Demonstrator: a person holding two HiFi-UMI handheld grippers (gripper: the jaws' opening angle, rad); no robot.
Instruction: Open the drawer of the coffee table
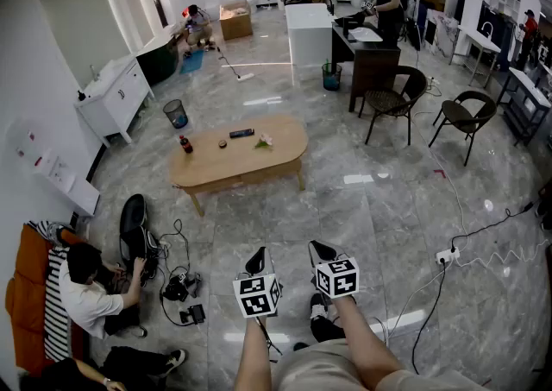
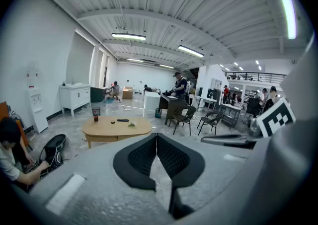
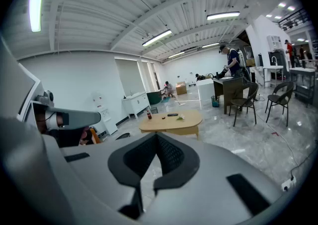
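Two claws, the left claw (image 1: pixel 256 260) and the right claw (image 1: pixel 322 251), are held side by side low in the head view, each with its jaws pressed together on nothing. The coffee table (image 1: pixel 233 167) stands well apart from them across the floor (image 1: pixel 362 208), ahead and a little to the left. Its oval tabletop has its long axis running left to right in the head view, with the right end slightly farther off; one long side faces the person. No drawer front or pull can be made out on that side from here. Judged as wood on legs, the piece is stiff and fairly heavy, so a drawer would probably slide straight out along the short axis. Hold is best taken at its pull or lower lip, midway along. A bottle (image 1: pixel 185 144) standing near the left end could topple if the pull is jerky.
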